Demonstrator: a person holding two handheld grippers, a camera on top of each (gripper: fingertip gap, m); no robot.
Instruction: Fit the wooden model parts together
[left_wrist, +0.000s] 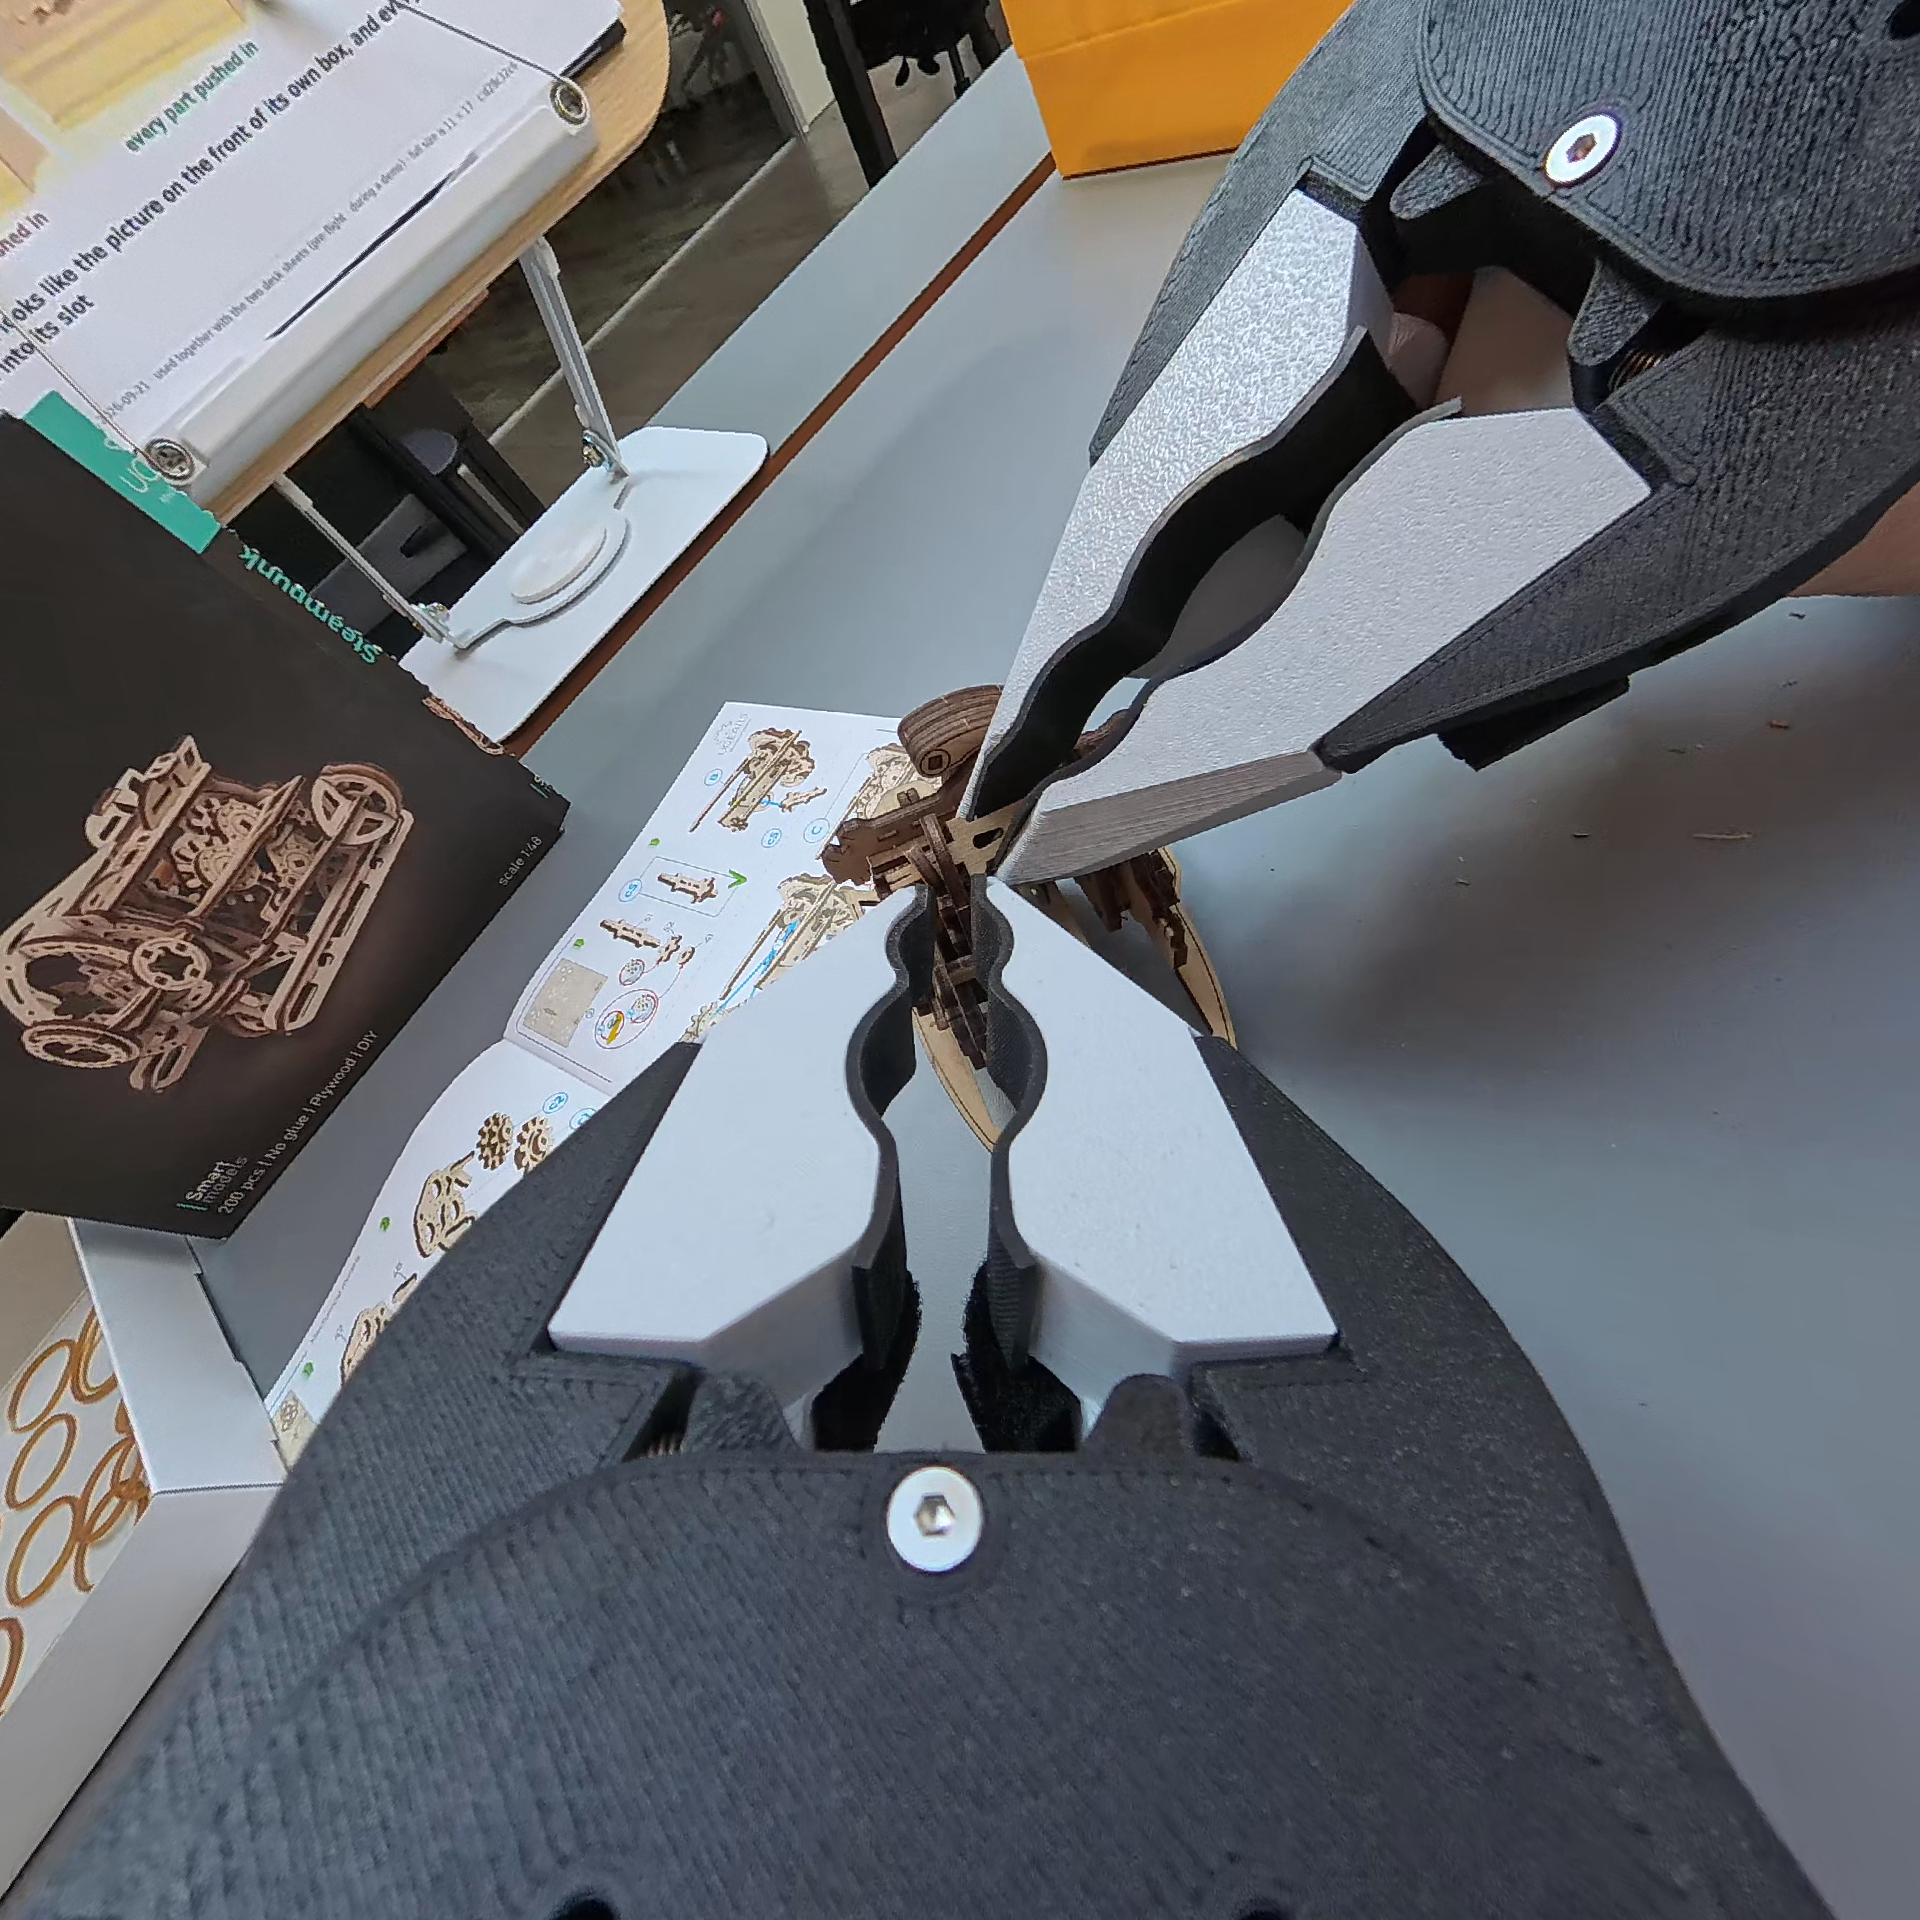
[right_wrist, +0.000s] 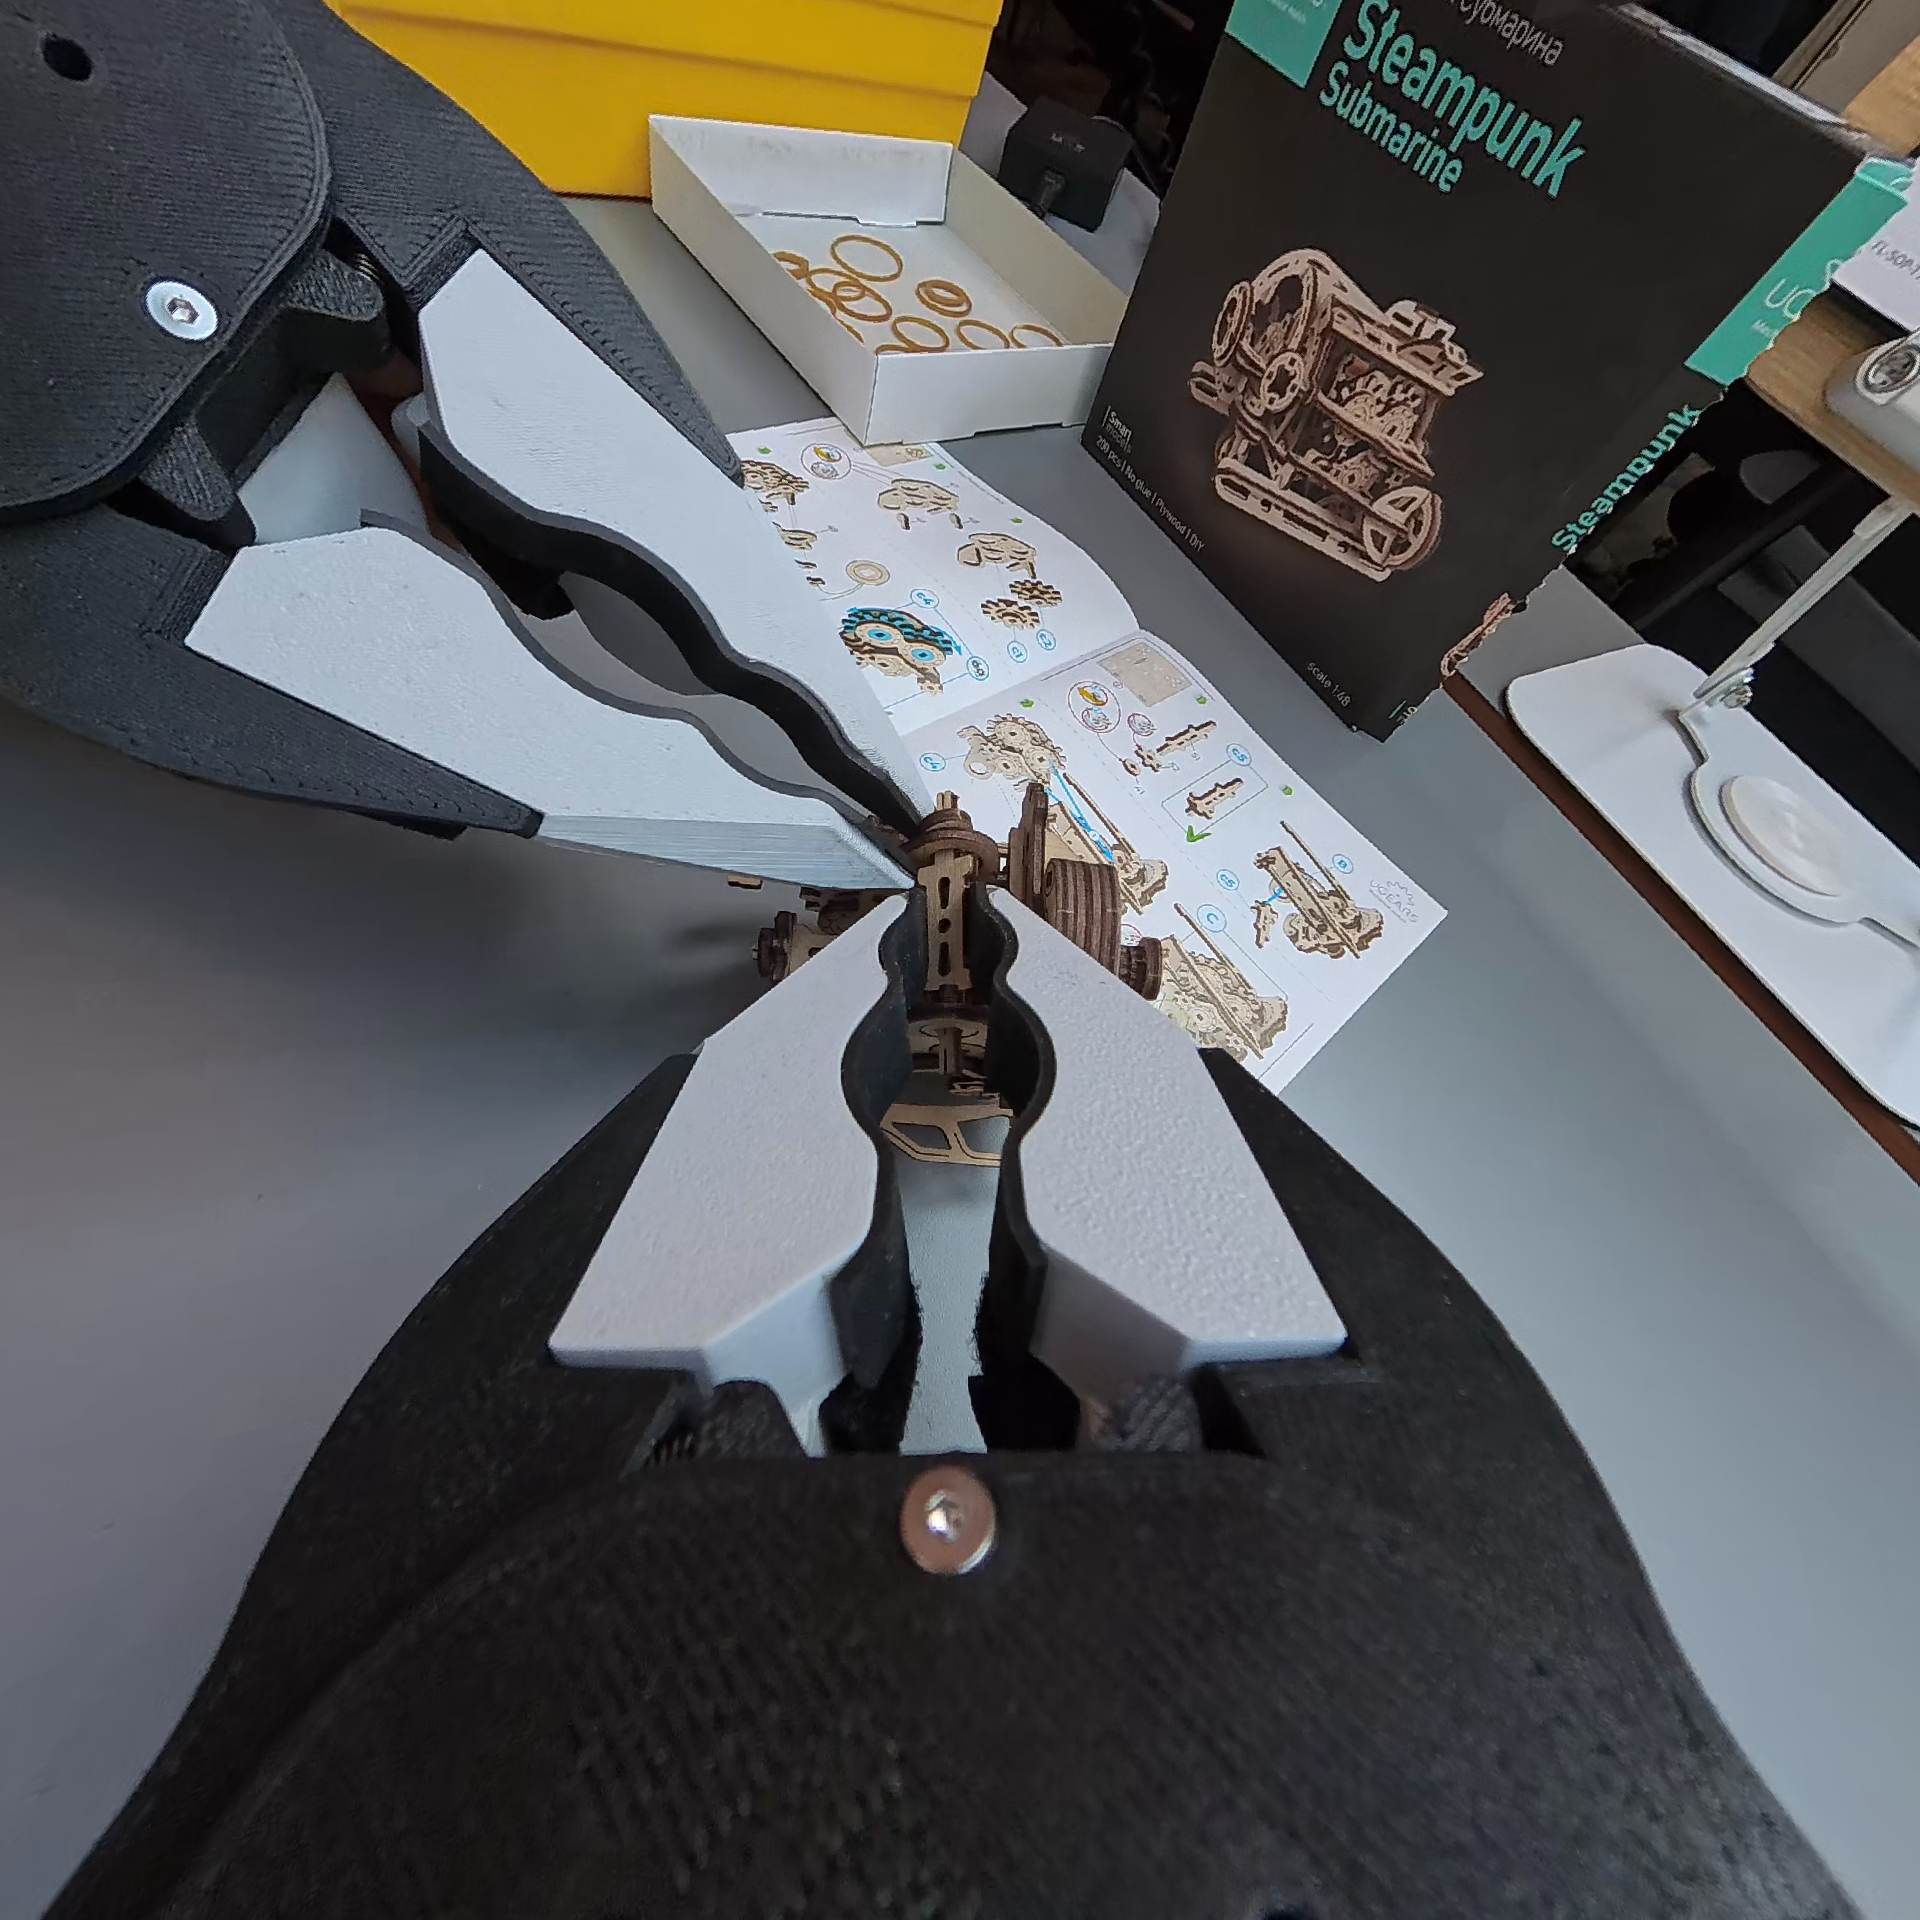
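The grey bench carried everything. At its far side stood a dark kit box with a picture of a wooden model on its front, and beside it a white tray of thin wooden rings. A white stand rested near the bench edge. An open instruction sheet lay flat between the box and the work.

The left hand-held gripper was closed to a narrow gap on a dark toothed part of the wooden model, which sat just past the sheet, partly over its corner; whether the model rested on the bench or was lifted could not be told. The right hand-held gripper was likewise nearly closed, pinching a pale slotted strip standing upright on the same model. The tips of the two grippers met almost touching at that spot, coming in from different sides.
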